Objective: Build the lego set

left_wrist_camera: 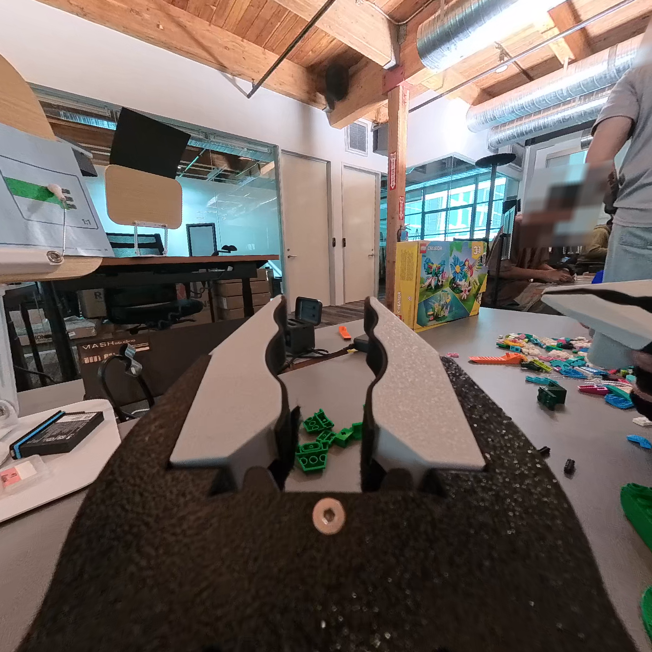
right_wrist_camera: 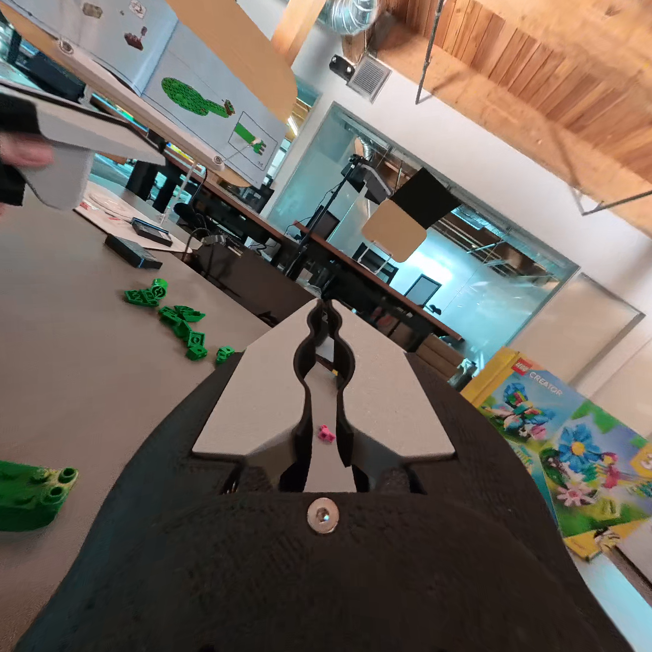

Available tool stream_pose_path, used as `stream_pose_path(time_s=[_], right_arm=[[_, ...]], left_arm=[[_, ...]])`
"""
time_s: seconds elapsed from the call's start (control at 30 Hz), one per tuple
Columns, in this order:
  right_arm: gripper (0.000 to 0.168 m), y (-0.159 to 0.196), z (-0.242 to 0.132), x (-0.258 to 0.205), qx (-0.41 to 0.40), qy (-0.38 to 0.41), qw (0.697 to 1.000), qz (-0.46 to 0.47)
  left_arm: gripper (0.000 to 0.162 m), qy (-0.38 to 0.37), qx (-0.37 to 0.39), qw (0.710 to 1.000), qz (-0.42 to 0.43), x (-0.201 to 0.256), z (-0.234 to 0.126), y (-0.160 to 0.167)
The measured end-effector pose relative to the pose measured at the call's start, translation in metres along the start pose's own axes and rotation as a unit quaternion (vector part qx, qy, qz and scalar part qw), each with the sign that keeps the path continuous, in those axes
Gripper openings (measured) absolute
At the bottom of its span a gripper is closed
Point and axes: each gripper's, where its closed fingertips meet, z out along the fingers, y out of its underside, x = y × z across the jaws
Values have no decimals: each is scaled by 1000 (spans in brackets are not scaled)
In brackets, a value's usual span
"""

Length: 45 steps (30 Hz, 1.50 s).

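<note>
Your left gripper (left_wrist_camera: 324, 310) stands wide and empty over loose green bricks (left_wrist_camera: 319, 439); your right gripper (right_wrist_camera: 326, 306), nearly closed, holds nothing. Only a green base (right_wrist_camera: 30, 492) appears assembled; most building remains.

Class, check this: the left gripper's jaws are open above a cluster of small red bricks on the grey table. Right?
Not quite. The left wrist view shows the cluster of small bricks is green, not red. The left gripper's jaws are open above it on the grey table.
</note>
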Motion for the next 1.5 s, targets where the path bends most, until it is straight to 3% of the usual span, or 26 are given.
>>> stream_pose_path(time_s=[0.93,1.03,1.17,1.23,1.37,1.5], right_arm=[[0,12,6,-3,-20,-8,1000,14],[0,11,6,-2,-17,-7,1000,10],[0,11,5,1,-14,-5,1000,19],[0,12,6,2,-15,-4,1000,26],[0,15,6,5,-18,0,999,36],[0,17,5,7,-19,1,999,42]], left_arm=[[37,24,-3,999,-24,8,3,1],[22,87,-46,995,-22,19,4,3],[25,144,-185,968,95,12,-4,41],[30,148,-234,954,112,0,-12,59],[52,175,-289,941,29,-10,-27,73],[73,219,-360,906,-48,-8,-46,86]])
